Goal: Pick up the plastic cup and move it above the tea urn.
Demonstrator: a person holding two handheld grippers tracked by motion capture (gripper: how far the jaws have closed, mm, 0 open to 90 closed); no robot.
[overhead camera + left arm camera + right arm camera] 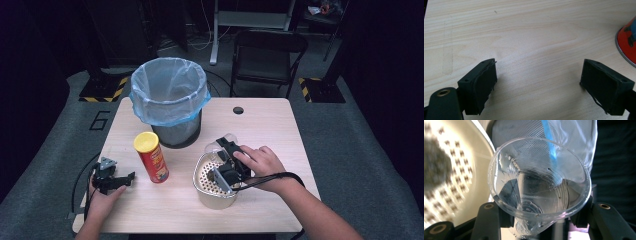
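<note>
From above we see the right gripper (226,150) over the perforated strainer basket (204,187), near the lined trash bin (170,95). What it carries is hard to read there; in the right gripper view we find a clear plastic cup (539,187) clamped between its jaws, mouth toward the camera, with the basket beside it and the bin behind. Our left gripper (112,179) rests at the table (260,125) edge; its own view shows the jaws spread wide with nothing between them, and the red chips can (627,41) at the side.
</note>
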